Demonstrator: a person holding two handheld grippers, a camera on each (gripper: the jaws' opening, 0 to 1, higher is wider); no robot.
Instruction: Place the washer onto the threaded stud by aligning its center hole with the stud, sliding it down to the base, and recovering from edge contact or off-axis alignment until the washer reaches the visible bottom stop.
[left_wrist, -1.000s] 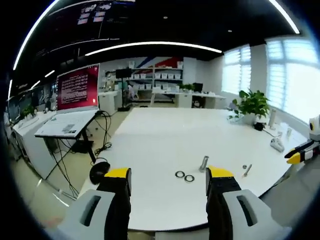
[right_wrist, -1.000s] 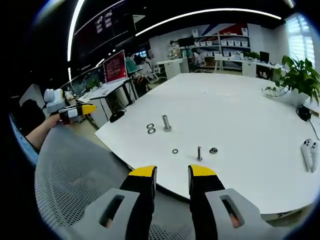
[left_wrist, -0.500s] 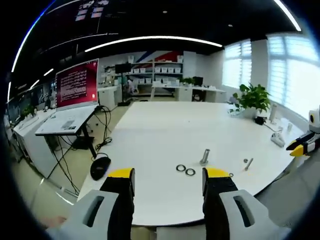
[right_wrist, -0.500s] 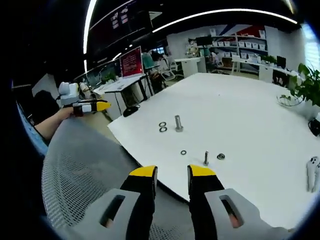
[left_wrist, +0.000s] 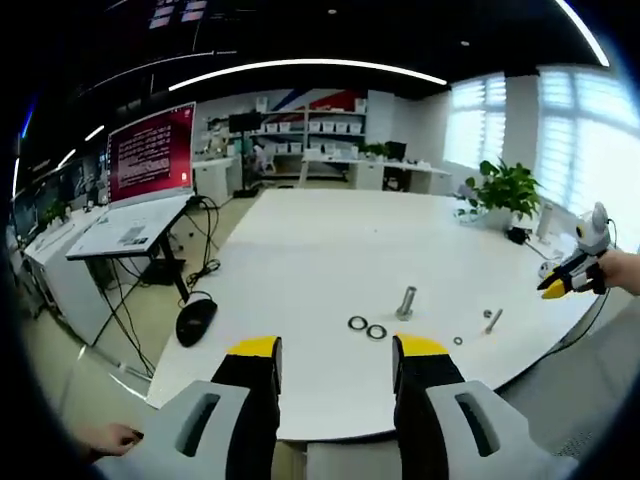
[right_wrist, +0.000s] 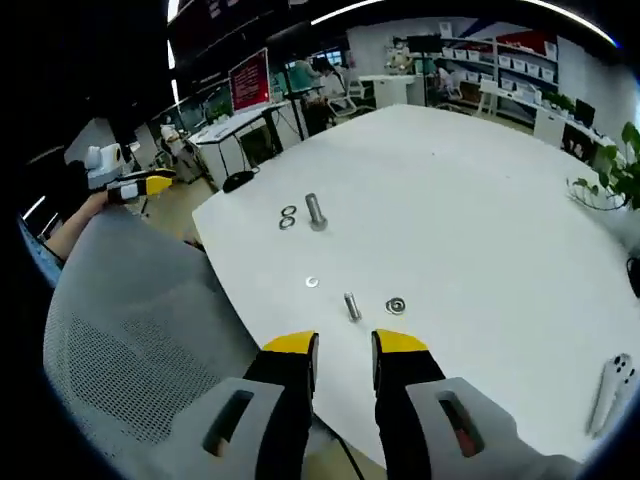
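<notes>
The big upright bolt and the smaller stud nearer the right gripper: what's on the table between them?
In the right gripper view, one small washer lies flat on the white table, roughly between the large bolt and the small stud.

Two studs, four washers.

An open-plan office or lab: a big white surface, a red display screen, shelves of storage bins, potted plants, ceiling light strips and blinds on the windows.
</notes>
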